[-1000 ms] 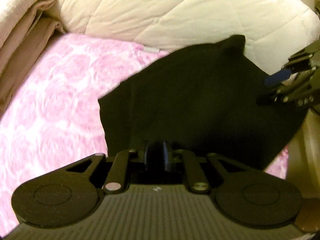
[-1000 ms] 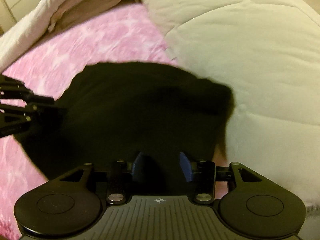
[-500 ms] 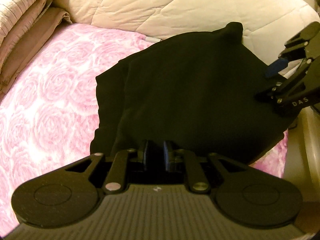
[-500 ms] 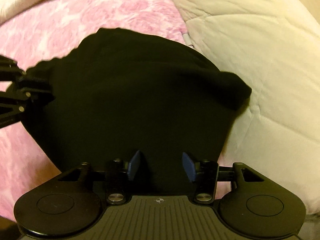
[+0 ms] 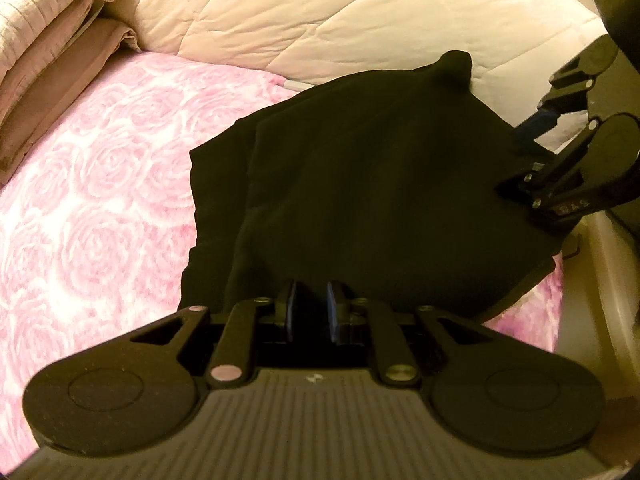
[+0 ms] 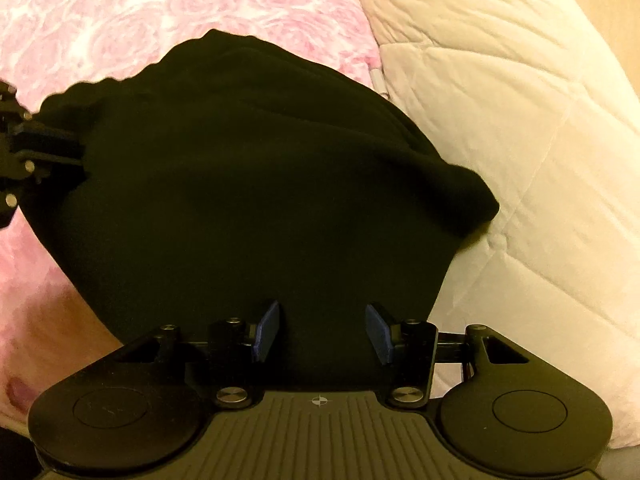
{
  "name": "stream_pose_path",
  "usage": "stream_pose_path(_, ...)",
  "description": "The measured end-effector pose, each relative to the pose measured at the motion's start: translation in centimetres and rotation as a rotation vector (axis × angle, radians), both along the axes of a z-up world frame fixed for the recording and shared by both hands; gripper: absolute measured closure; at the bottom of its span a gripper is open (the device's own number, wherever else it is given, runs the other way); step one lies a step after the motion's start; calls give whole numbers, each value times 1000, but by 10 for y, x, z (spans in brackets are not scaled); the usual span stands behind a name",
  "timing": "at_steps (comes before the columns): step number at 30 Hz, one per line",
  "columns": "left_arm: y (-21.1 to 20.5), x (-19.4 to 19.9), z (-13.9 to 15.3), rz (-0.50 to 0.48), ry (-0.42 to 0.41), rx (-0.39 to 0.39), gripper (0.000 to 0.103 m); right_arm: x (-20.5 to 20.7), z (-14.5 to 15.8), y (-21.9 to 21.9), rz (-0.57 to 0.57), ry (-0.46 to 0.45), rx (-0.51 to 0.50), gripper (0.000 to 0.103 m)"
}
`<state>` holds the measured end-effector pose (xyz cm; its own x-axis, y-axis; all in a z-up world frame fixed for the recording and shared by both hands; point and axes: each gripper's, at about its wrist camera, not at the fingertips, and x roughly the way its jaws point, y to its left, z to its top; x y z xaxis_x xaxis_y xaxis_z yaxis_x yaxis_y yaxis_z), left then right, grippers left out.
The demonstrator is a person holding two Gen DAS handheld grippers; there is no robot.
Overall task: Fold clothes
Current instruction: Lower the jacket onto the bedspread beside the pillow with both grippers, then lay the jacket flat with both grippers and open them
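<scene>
A black garment point(image 5: 380, 184) lies in a loose, partly folded heap on the pink rose bedsheet point(image 5: 100, 200). My left gripper point(image 5: 313, 312) is shut on its near edge, with the pads close together and dark cloth pinched between them. In the right wrist view the same gripper point(image 6: 76, 152) bites the garment point(image 6: 260, 184) from the left. My right gripper point(image 6: 322, 332) stands open at the opposite edge. Its blue pads point(image 6: 267, 330) are wide apart with cloth lying loose between them. From the left wrist it point(image 5: 524, 152) shows at the garment's right side.
A cream quilted duvet point(image 5: 340, 12) is bunched up behind the garment and touches its far corner point(image 6: 520, 120). Folded beige bedding point(image 5: 48, 40) is stacked at the far left. The bed's edge point(image 5: 592, 300) runs down the right.
The garment has come down and spread out on the sheet. Both grippers moved along with it. The right gripper rolled and its pads stand a little wider apart.
</scene>
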<state>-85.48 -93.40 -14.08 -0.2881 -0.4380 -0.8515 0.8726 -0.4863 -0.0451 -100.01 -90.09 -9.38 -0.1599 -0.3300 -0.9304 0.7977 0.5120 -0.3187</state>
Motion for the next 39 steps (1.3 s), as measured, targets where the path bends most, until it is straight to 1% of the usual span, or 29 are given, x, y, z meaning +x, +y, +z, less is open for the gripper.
stream_pose_path(4, 1, 0, 0, -24, -5, -11, 91, 9, -5, 10, 73, 60, -44, 51)
stream_pose_path(8, 2, -2, -1, -46, -13, -23, 91, 15, -11, 17, 122, 105, -76, 51)
stream_pose_path(14, 7, -1, 0, -57, -19, -39, 91, 21, -17, 21, 185, 165, -86, 51)
stream_pose_path(19, 11, 2, 0, -45, -2, -53, 91, 30, -23, 23, 264, 239, -68, 51)
stream_pose_path(28, 17, 11, 0, -5, 47, -61, 91, 37, -32, 19, 371, 332, -16, 51)
stream_pose_path(36, 18, 15, -2, 13, 81, -56, 91, 42, -38, 12, 437, 383, 68, 51)
stream_pose_path(39, 18, 15, -3, 14, 89, -52, 91, 42, -39, 8, 449, 389, 91, 51)
